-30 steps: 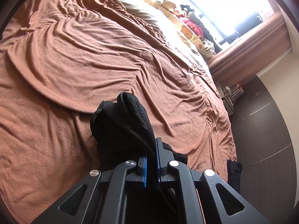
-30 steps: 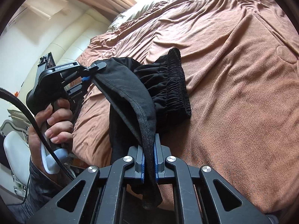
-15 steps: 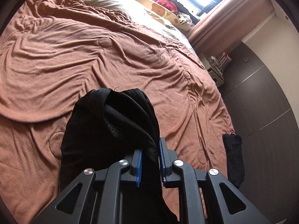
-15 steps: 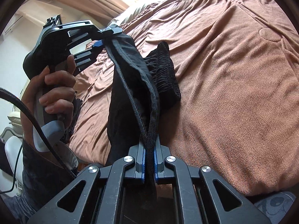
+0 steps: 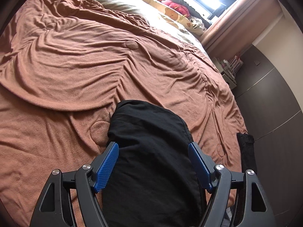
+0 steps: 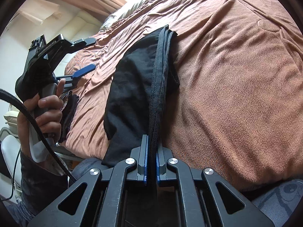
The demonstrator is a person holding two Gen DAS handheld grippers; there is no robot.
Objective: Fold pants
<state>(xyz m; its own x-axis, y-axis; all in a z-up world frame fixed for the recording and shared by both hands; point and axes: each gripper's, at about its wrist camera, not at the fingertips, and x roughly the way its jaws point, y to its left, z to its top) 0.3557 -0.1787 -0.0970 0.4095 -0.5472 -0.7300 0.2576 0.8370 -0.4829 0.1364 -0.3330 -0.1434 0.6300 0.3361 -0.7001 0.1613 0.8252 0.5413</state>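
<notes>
The black pants (image 5: 151,151) lie folded on the brown blanket (image 5: 85,66), near the bed's front edge. My left gripper (image 5: 153,149) is open, its blue pads either side of the pants without gripping them. In the right wrist view the left gripper (image 6: 89,54) shows at the left, open and held above the blanket, apart from the pants (image 6: 130,94). My right gripper (image 6: 151,147) is shut on the layered hem edge of the pants, which runs stretched away from the jaws.
Another dark garment (image 5: 246,151) hangs over the bed's right edge. Pillows and stuffed toys (image 5: 176,5) lie at the head of the bed by the window. A dark wardrobe wall (image 5: 274,104) stands at the right.
My left gripper has opened and let go of the pants. The pants have dropped from a raised bunch to lie flat on the blanket. My right gripper keeps its hold.
</notes>
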